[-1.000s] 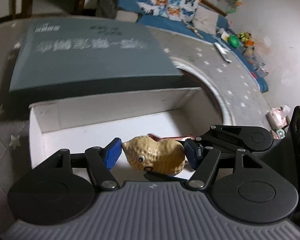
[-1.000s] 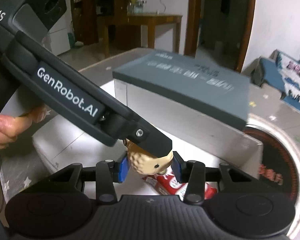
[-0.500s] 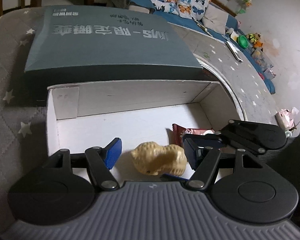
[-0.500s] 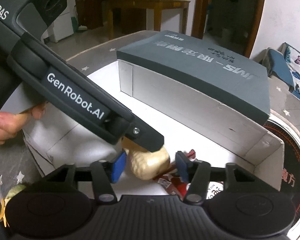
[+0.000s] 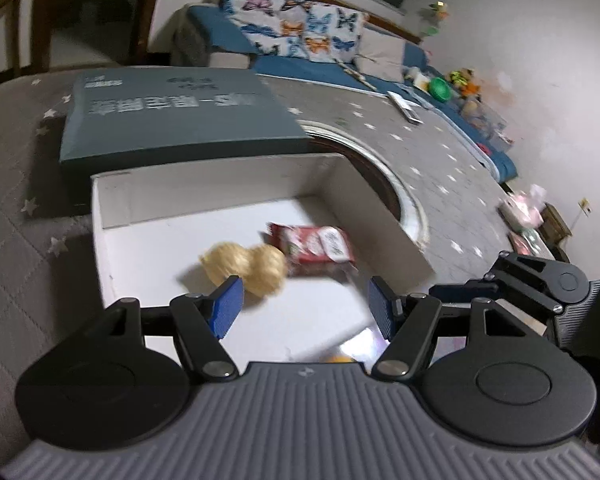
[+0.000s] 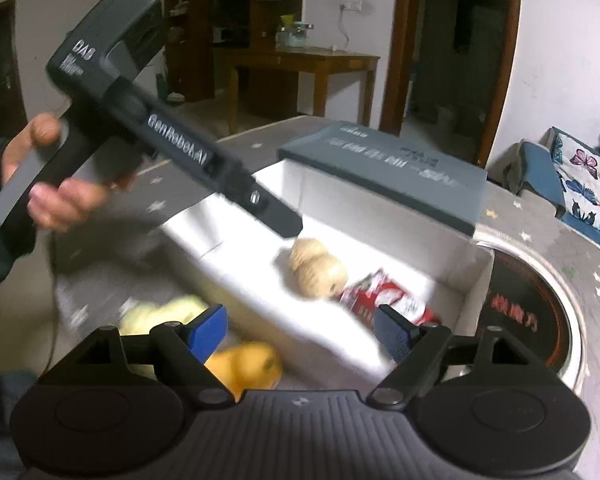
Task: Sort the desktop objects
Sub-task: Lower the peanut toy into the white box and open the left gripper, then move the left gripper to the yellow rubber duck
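A dim living room surrounds a grey, star-patterned tabletop, with a butterfly-print sofa behind it in the left wrist view and a wooden side table and doorway behind it in the right wrist view. On the tabletop sits an open white box, its grey lid lying just beyond the box's far wall. Inside the box lie a tan peanut-shaped toy and a red snack packet, touching each other near the middle of the box floor.

Only the right wrist view shows what lies outside the box near the tabletop's near edge: a yellow-orange fruit-like thing just beside the box's near wall, and a paler yellow one next to it, both blurred. That view also shows the left gripper from the side, held in a bare hand and angled down over the box's near left corner, its tip above the toy and apart from it. The left wrist view alone shows a round dark inset with a white rim beside the box's right wall, and open tabletop beyond it.

The left gripper's blue fingers stand wide apart with nothing between them. The right gripper hangs over the box's near wall, fingers likewise spread and bare.
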`<action>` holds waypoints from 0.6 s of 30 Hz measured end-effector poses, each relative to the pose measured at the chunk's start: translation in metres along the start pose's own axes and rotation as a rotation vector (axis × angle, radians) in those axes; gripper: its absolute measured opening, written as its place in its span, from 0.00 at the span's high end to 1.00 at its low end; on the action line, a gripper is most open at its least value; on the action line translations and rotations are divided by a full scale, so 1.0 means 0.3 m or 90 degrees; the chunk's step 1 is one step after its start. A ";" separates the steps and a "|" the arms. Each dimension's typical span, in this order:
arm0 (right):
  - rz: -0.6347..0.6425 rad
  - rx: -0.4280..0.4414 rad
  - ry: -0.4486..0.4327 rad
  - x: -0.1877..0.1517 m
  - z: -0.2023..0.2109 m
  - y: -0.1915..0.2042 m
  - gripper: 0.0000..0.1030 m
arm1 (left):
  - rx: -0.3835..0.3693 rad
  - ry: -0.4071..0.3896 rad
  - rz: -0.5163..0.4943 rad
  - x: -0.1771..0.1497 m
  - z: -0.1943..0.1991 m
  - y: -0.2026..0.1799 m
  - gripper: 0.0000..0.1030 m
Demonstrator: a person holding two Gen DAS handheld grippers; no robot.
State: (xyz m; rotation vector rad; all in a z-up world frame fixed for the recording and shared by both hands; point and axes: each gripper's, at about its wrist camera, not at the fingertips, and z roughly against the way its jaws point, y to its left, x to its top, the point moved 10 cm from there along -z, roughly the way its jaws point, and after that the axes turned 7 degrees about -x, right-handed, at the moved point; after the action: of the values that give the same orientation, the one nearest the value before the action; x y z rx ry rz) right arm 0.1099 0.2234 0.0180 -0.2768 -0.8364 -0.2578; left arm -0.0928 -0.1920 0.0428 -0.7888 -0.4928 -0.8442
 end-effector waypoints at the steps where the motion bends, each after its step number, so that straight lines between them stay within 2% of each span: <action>1: 0.001 0.006 0.002 -0.021 0.027 0.014 0.20 | -0.008 0.000 -0.008 -0.015 0.010 -0.026 0.34; 4: 0.003 0.031 0.011 -0.075 0.088 0.058 0.20 | -0.028 0.008 -0.034 -0.065 0.019 -0.101 0.34; 10: -0.003 0.070 0.038 -0.156 0.038 0.094 0.20 | -0.024 0.049 -0.069 -0.150 -0.020 -0.174 0.34; 14: -0.049 0.090 0.060 -0.218 -0.034 0.030 0.21 | -0.002 0.080 -0.060 -0.182 -0.075 -0.158 0.34; 18: -0.116 0.098 0.075 -0.229 -0.077 0.041 0.24 | -0.005 0.102 -0.053 -0.206 -0.112 -0.150 0.34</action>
State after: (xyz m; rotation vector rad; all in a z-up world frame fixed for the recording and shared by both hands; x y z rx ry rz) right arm 0.0857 0.2350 -0.0505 -0.0404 -0.7604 -0.3752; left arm -0.1624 -0.2079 -0.0006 -0.7046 -0.3826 -0.9788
